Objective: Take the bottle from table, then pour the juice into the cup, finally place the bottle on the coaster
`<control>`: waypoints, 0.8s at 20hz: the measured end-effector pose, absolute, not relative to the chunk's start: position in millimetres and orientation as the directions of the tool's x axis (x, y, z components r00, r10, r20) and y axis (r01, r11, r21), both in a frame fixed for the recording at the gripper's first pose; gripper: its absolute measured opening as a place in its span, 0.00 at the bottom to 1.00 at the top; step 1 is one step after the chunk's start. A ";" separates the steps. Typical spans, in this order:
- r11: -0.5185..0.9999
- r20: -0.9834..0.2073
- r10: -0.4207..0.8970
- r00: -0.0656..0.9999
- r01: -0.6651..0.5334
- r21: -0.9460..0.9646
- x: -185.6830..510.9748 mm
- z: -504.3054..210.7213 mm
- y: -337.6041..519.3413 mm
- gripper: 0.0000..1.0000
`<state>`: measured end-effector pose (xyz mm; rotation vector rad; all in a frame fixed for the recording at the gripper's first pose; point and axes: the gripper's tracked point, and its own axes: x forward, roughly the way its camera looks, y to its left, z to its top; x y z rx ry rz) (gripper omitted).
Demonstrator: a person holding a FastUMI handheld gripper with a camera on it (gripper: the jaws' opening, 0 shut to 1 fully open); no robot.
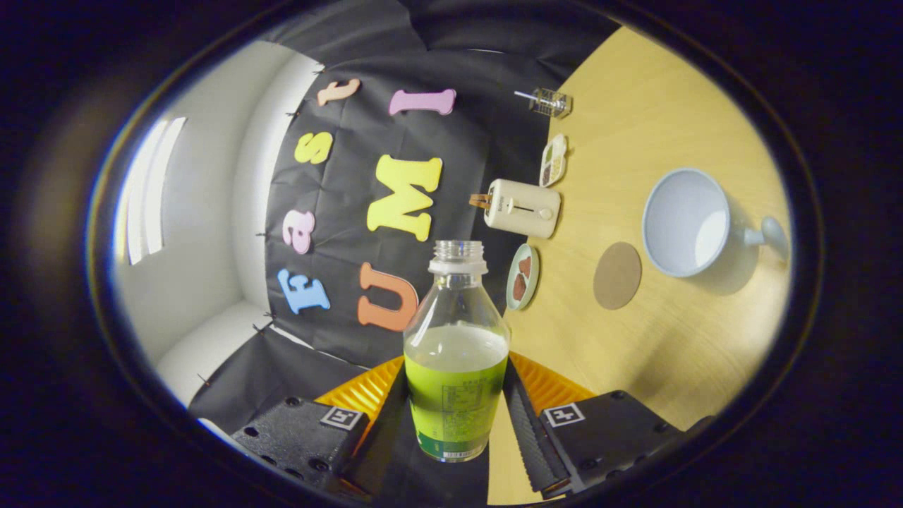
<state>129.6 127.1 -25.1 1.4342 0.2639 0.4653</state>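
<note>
In the gripper view, the hand-held gripper (455, 416) is clamped on the bottle (456, 367), one finger pressing each side of its labelled lower body. The bottle is uncapped, lifted clear of the tabletop (656, 353), and holds pale juice up to about the middle. The whole scene appears rolled sideways. Taking the bottle as landmark, the round brown coaster (617, 276) lies on the tabletop beyond it, and the empty pale cup (688, 222) stands just past the coaster, handle turned away. A small plate (523, 276) and a cream toaster (523, 207) sit nearer the bottle's neck, by the booth wall.
</note>
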 end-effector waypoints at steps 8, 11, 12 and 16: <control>-0.135 0.180 0.457 0.871 -0.132 0.982 130.7 -17.8 116.3 0.78; -0.181 0.182 0.454 0.872 -0.110 0.977 133.5 -12.6 111.7 0.78; -0.200 0.176 0.453 0.874 -0.093 0.975 134.2 -12.4 110.8 0.78; -0.324 0.198 0.445 0.873 -0.049 0.945 131.5 -6.4 104.4 0.78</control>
